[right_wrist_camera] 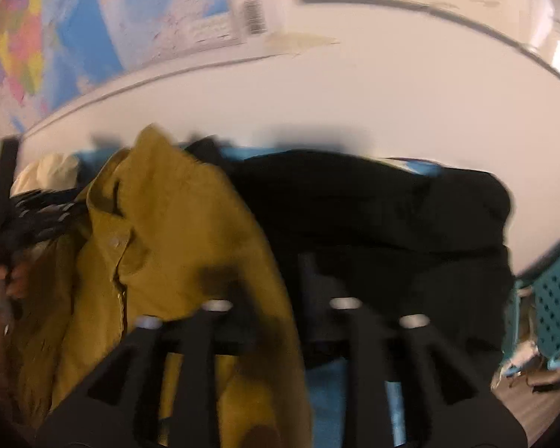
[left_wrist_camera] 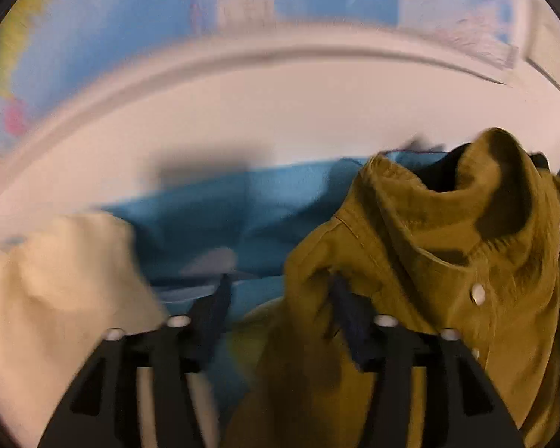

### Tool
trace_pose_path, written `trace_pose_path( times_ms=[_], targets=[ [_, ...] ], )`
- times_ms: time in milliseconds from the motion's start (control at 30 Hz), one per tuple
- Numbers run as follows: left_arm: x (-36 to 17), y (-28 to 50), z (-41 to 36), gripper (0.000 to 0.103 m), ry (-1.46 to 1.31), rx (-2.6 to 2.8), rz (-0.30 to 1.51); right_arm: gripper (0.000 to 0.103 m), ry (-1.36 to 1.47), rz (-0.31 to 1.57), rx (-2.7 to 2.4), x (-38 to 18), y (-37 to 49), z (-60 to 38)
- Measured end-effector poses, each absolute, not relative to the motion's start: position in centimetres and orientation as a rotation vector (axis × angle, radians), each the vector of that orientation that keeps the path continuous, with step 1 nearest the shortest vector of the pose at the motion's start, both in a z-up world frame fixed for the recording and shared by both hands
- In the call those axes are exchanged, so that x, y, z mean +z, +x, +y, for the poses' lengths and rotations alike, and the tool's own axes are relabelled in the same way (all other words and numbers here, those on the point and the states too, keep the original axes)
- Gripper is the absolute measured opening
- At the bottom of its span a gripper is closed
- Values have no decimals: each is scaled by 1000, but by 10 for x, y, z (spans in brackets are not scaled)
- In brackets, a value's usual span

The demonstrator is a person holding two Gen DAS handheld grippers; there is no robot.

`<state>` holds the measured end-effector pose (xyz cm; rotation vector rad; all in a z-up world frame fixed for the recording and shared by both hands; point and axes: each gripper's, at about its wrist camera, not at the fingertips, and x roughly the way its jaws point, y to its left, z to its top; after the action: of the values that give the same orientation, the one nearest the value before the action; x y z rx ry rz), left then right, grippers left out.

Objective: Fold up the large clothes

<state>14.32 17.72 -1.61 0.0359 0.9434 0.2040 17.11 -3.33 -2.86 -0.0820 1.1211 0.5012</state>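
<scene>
Hovering over a heap of laundry on a white table (left_wrist_camera: pixel 280 112), the left gripper (left_wrist_camera: pixel 280 298) has its jaws apart, pressing on nothing, with the mustard jacket (left_wrist_camera: pixel 448 242) against its right finger. The right gripper (right_wrist_camera: pixel 276 280), also open, overhangs the jacket (right_wrist_camera: pixel 168 224) and a black garment (right_wrist_camera: pixel 373 205), mid-table.

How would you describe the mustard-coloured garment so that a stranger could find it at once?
Look at the blue cloth spread in front of the white wall. On it lies a heap of clothes; the mustard-coloured garment sits between a cream garment and a black garment. It alone is olive-yellow and has small pale snap buttons.
</scene>
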Motion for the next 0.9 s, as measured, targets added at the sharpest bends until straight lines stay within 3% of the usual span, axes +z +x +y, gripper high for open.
trace_pose_path(
  times_ms=[33,167,233,500,567,600,633,733,900],
  targets=[
    [-10,130,173,65,49,185,916,56,-47,1082,502,-12,159,-48],
    [13,69,163,71,120,113,837,70,-11,1028,568,27,106,-94],
    [20,34,158,73,132,70,812,84,-9,1029,610,33,63,-117],
    [-14,-58,162,73,141,-21,853,87,64,1226,755,0,-55,-155],
    [-21,-67,164,73,137,-26,859,71,45,1243,770,-6,-73,-151],
    [-23,-72,164,73,122,-35,862,35,53,1246,783,-4,-75,-151],
    [-26,-78,167,73,104,-44,864,19,67,1230,778,4,-74,-153],
    [-29,-89,163,73,99,-35,862,7,40,1111,688,47,-60,-173],
    [-25,-107,164,73,85,-51,866,7,-10,984,419,93,-11,-223]
  ],
)
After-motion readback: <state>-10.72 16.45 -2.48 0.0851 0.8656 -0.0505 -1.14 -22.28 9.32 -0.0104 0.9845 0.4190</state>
